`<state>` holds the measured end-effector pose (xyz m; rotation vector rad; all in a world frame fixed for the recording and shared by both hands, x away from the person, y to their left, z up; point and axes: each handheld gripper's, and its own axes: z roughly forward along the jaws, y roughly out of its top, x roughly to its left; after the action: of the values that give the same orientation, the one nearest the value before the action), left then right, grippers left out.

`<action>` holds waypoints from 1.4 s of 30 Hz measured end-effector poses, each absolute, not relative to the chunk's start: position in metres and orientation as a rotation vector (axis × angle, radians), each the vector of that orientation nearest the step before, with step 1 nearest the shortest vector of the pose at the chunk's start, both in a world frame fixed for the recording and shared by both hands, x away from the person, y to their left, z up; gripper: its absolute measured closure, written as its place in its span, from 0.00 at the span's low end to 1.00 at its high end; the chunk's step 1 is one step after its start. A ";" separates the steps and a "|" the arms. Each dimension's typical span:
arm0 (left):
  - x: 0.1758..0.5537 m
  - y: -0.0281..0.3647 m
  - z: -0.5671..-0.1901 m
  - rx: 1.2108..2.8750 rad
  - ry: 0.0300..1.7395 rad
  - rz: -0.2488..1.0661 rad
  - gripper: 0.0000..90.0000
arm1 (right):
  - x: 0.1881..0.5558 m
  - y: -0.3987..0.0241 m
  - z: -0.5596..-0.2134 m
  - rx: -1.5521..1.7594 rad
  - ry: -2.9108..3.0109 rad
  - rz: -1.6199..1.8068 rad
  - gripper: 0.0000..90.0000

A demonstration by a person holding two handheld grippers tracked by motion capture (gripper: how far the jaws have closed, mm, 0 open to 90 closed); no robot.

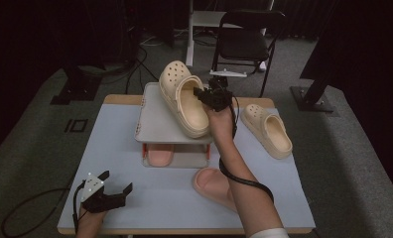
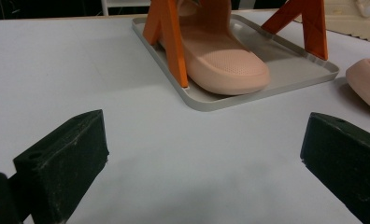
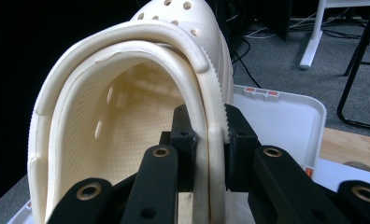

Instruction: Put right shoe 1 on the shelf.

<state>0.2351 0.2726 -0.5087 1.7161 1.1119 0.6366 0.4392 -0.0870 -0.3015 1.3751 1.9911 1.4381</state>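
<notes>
Your right gripper [image 1: 210,97] pinches the side wall of the cream perforated foam clog [image 1: 183,97]: in the right gripper view one jaw sits inside the opening and one outside, both pressed on the rim [image 3: 210,126]. That clog lies on the top tray of the grey two-tier shoe rack with orange legs [image 1: 157,124], toe pointing to the rack's far edge, heel end overhanging its near right corner.

Your left gripper [image 1: 106,194] rests low near the table's front left, well in front of the rack, jaws spread wide with nothing between them. The left gripper view shows bare light blue tabletop [image 2: 80,70] between the pads.

One pink foam slide sandal [image 2: 220,60] sits on the rack's bottom tray between the orange legs. A second pink slide [image 1: 212,183] lies on the table just in front of the rack, partly under your right forearm. The second cream clog [image 1: 267,130] lies on the table right of the rack, apart from it.
</notes>
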 end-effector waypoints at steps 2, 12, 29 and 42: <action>0.235 0.273 -0.509 1.711 1.111 0.633 0.01 | 0.441 -0.082 -0.302 1.379 1.993 1.442 0.86; 0.235 0.274 -0.509 1.719 1.104 0.631 0.01 | 0.448 -0.054 -0.306 1.403 1.988 1.447 0.86; 0.236 0.275 -0.507 1.705 1.100 0.623 0.01 | 0.460 -0.020 -0.321 1.421 2.013 1.367 0.86; 0.237 0.274 -0.508 1.711 1.095 0.618 0.01 | 0.466 -0.021 -0.329 1.487 2.024 1.325 0.85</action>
<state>0.2367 0.2745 -0.5075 1.7105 1.0954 0.6185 0.4663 -0.0208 -0.3293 1.4866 2.0237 1.3250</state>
